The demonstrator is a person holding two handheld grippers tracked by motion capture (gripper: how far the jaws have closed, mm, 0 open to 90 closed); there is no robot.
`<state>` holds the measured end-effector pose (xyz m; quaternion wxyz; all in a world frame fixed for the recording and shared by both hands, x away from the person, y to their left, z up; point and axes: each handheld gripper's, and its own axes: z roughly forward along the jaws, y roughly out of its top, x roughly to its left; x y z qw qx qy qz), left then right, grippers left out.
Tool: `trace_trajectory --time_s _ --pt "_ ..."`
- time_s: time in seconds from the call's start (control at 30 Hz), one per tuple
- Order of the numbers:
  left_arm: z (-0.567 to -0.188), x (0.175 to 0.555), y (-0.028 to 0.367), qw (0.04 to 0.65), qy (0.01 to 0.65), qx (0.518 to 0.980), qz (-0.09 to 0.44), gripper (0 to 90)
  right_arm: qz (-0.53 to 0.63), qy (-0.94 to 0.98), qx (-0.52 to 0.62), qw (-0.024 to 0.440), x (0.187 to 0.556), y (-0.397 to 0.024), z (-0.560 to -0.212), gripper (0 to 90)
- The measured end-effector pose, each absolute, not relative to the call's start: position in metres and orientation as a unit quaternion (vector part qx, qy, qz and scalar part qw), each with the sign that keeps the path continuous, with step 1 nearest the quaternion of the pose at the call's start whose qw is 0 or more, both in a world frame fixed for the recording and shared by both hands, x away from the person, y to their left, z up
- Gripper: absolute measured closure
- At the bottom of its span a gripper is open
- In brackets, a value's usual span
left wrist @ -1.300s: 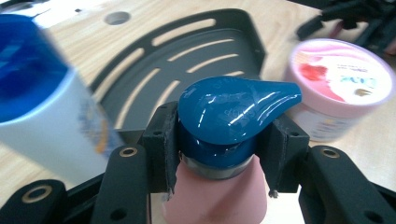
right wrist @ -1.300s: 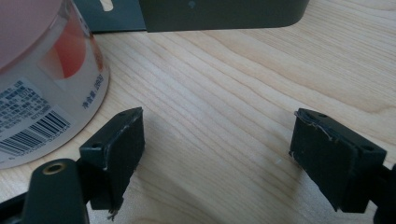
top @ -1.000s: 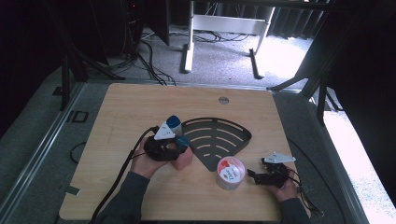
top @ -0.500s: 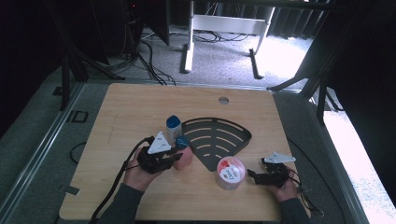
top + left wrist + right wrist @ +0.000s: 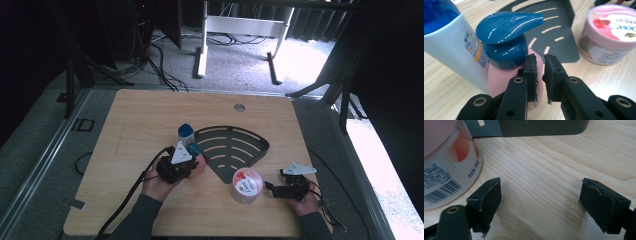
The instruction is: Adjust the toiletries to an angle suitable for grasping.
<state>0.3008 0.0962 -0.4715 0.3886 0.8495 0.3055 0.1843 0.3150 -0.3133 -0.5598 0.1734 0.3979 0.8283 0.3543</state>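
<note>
The desk (image 5: 150, 115) is carrying a dark fan-shaped slotted tray (image 5: 235, 147) at its middle. Just off the tray's near tip a pink-lidded cream jar (image 5: 246, 185) is standing, and at the tray's left edge a white tube with a blue cap (image 5: 185, 133) is standing just behind a pink pump bottle (image 5: 499, 77) with a teal pump head (image 5: 506, 25).

The left tongs (image 5: 539, 72) are sitting together, with only a sliver showing between the pads and nothing clamped; the left pad is lying against the pump bottle's pink side, under the collar. The right tongs (image 5: 539, 202) are resting apart over bare wood, with the cream jar just beside the left pad.

Risk, as I judge it: the closed left tongs are crowding the bottle, so any push forward could be tipping it into the tube, which stands touching or nearly so; the tongs would need to be parting before they could take hold.

Compared with a second ago, the left hand is sitting nearer the desk's front edge, leaving the tube uncovered, and its tongs have just been closing on nothing.
</note>
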Motion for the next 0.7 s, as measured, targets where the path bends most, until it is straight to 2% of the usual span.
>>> trace_trajectory --time_s 0.53,0.7 --pt "-0.4729 0.3088 0.0978 0.393 0.325 0.84 0.184 79.1 0.355 0.829 0.397 0.172 0.315 -0.3128 -0.5598 15.9" --pt "-0.4773 0.3037 0.09 0.39 0.311 0.849 0.177 75.7 0.352 0.83 0.397 0.172 0.3153 -0.3112 -0.5601 14.0"
